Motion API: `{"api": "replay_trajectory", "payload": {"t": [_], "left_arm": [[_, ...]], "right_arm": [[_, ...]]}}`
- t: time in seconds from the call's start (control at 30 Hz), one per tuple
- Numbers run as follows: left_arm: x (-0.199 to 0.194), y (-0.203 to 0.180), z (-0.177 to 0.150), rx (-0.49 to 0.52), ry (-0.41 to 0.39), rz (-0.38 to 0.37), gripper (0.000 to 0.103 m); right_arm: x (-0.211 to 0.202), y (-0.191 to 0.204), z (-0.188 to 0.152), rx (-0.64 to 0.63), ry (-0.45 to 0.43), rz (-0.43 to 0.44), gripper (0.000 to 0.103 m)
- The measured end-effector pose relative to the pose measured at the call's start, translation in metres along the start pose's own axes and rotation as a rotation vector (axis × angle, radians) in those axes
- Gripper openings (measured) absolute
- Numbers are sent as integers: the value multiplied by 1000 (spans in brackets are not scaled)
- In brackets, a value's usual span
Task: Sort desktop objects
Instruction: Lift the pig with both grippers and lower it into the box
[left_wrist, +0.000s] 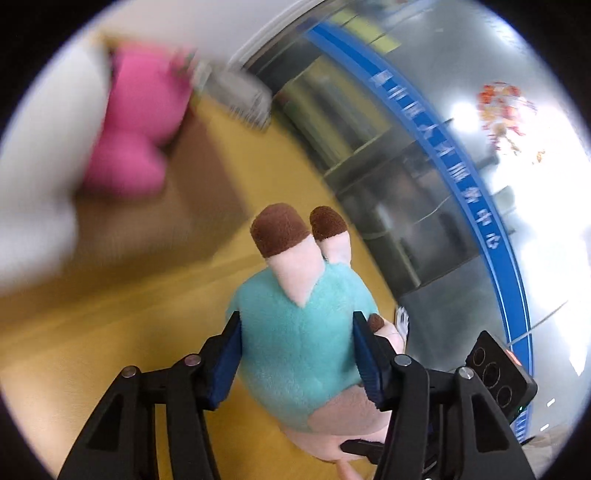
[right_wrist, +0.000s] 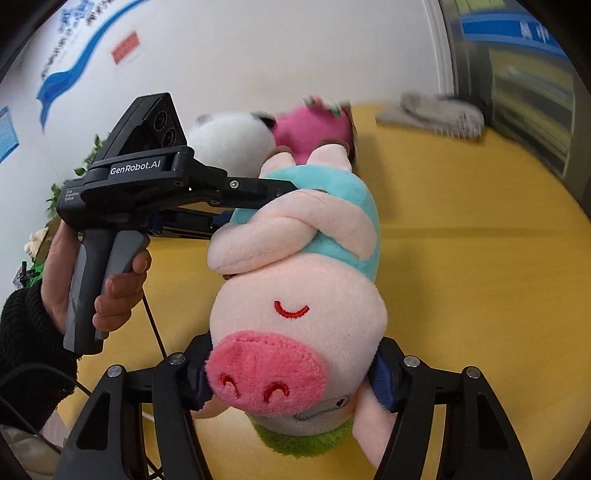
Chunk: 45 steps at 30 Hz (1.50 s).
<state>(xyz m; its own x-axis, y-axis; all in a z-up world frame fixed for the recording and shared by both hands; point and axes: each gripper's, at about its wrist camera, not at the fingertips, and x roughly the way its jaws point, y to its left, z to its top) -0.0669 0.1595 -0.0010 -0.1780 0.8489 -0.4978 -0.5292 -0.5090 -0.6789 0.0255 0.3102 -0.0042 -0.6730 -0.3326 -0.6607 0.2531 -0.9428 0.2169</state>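
Observation:
A plush pig (right_wrist: 295, 288) with a pink head, a teal shirt and brown hooves hangs between my two grippers above the yellow table (right_wrist: 480, 258). My right gripper (right_wrist: 291, 373) is shut on its head, blue pads pressed into both sides behind the snout. My left gripper (left_wrist: 297, 321) is shut on the teal body (left_wrist: 299, 347), with the legs pointing away from the camera. The right wrist view shows the left gripper (right_wrist: 258, 199) coming in from the left, held by a person's hand (right_wrist: 118, 288) in a black sleeve.
A pink plush toy (right_wrist: 314, 129) and a white plush toy (right_wrist: 229, 144) lie at the table's far side in a brown box (left_wrist: 207, 192). A grey cloth (right_wrist: 432, 114) lies by the glass wall with a blue band (left_wrist: 443, 147). A white wall stands behind.

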Motion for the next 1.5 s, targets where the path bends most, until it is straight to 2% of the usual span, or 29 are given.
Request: {"api": "replay_trajectory", "payload": {"t": [0.1, 0.2, 0.3, 0.4, 0.5, 0.57, 0.77, 0.87, 0.97, 1.07, 1.13, 1.17, 1.23, 1.3, 1.37, 1.5], "left_arm": [[-29, -16, 45, 99, -67, 52, 55], [-40, -8, 100, 155, -110, 115, 56], [-31, 20, 148, 162, -91, 184, 56], [-7, 57, 170, 151, -29, 258, 55], [20, 91, 172, 123, 29, 333, 52], [22, 101, 168, 124, 25, 306, 52], [36, 94, 159, 178, 95, 306, 52], [42, 99, 158, 180, 122, 327, 53], [47, 102, 159, 174, 136, 337, 54], [51, 103, 159, 178, 145, 353, 54], [55, 104, 158, 187, 153, 369, 54], [56, 104, 158, 189, 155, 375, 54], [58, 105, 158, 188, 155, 378, 54], [60, 106, 158, 196, 162, 386, 54], [64, 107, 156, 210, 172, 410, 54], [69, 112, 157, 197, 178, 426, 54]], "right_arm": [[-4, 10, 41, -58, -88, 13, 72], [10, 14, 90, -105, -156, 22, 72], [46, 10, 128, -127, -185, 15, 72], [90, 2, 147, -144, -173, -12, 72], [130, -9, 144, -149, -120, -25, 72], [138, -10, 141, -152, -98, -32, 72], [132, -2, 136, -138, 12, -57, 72], [138, 1, 134, -137, 45, -74, 76], [138, -4, 139, -111, 83, -57, 81], [124, -12, 149, -94, 84, -19, 81], [109, -9, 154, -122, 65, -10, 78], [102, -8, 156, -136, 55, -5, 71], [93, -7, 162, -147, 44, 13, 64], [98, -5, 162, -164, 77, 1, 47], [118, -8, 158, -177, 126, 4, 45], [137, -15, 161, -134, 161, 16, 45]]}}
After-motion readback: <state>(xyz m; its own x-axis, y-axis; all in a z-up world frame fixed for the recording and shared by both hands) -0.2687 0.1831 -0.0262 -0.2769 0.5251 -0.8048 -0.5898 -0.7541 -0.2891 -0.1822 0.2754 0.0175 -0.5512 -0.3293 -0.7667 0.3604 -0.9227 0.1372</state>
